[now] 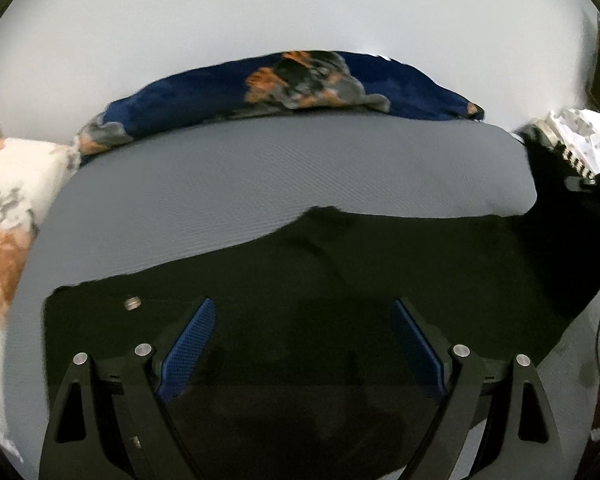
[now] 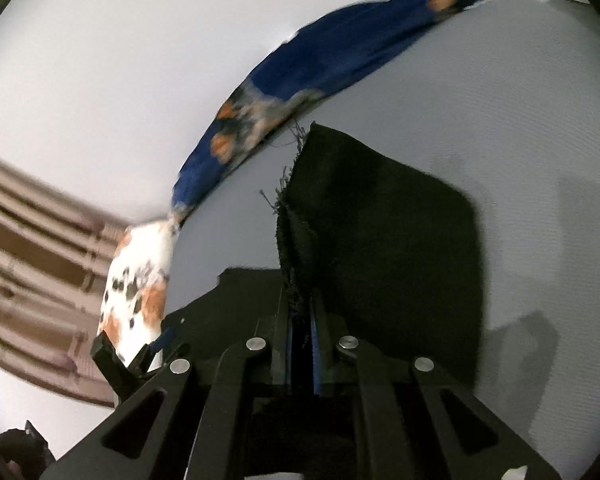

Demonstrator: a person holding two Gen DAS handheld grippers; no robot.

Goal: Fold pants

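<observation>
Grey bedsheet point(image 1: 260, 184) takes up most of both views, with a blue patterned blanket point(image 1: 300, 80) bunched along its far edge and a white floral pillow point(image 1: 8, 184) off to one side. Across the sheet lie the black pants point(image 1: 340, 272), spread flat under the left wrist camera; a small metal button point(image 1: 132, 303) shows near their edge, so this end is probably the waist.

The left gripper point(image 1: 303, 344) hangs over that dark cloth with its blue pads point(image 1: 188, 348) wide apart, holding nothing. The right gripper point(image 2: 300, 320) is another matter — its jaws are pinched together on a frayed hem of the pants point(image 2: 380, 232), and the cloth stands up from the claw in a raised flap, casting a shadow on the sheet behind.

Judging by this, the step in hand is the lengthwise fold: the leg end is lifted and ready to be carried over toward the waist. The next move calls for the right claw to keep its grip while the hem travels across and is laid down square on the waist end — and the left claw could pin or catch the cloth so the lower layer does not drag or wrinkle.
</observation>
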